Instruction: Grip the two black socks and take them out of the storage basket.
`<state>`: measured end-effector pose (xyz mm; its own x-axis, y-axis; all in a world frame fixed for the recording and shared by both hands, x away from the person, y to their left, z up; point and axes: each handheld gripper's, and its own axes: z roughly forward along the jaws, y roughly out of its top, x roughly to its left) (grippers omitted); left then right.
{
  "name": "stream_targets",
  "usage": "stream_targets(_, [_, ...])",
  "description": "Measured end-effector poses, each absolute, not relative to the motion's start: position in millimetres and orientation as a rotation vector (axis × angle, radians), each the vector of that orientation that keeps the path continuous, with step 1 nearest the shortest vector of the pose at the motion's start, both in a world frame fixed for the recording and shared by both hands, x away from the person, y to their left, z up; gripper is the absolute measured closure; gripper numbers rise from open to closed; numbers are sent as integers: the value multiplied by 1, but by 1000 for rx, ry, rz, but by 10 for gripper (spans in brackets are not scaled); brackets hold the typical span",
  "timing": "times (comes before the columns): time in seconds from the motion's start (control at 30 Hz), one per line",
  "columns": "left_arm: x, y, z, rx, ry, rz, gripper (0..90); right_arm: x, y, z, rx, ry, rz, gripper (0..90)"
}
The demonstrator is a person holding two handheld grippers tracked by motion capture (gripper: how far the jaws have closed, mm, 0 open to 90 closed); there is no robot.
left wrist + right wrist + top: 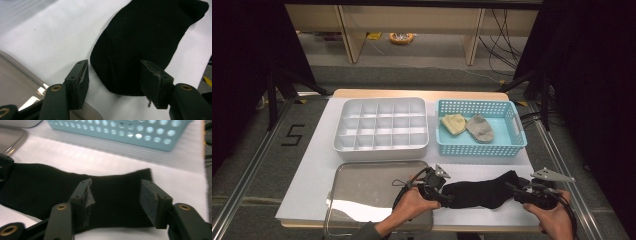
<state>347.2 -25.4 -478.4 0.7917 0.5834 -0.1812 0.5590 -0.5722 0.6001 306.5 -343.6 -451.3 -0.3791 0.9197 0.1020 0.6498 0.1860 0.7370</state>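
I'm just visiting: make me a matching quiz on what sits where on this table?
Things:
1. black sock
2. grey sock
3. white divided box
4. metal tray

Places:
A. back left of the table
B. inside the blue basket
C. front left, beside the left gripper
D. flat on the table between both grippers

Pairs: 1-D, 2-B, 3-A, 4-C

Grey carpet floor [257, 150], pale wooden shelving [412, 22], black side curtains [242, 50].

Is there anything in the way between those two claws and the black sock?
Nothing visible. The sock lies flat on the white mat, and the left gripper and right gripper stand open right at its two ends.
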Motion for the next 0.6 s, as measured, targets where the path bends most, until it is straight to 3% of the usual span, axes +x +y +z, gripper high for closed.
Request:
stream_targets(0.13, [345, -27, -480, 2319, 823, 83, 456, 308, -334, -455, 1456, 2123, 1021, 413])
stream_targets(0.6, [345, -28, -483, 2276, 786, 90, 699, 306, -315, -464, 1513, 2176, 994, 372])
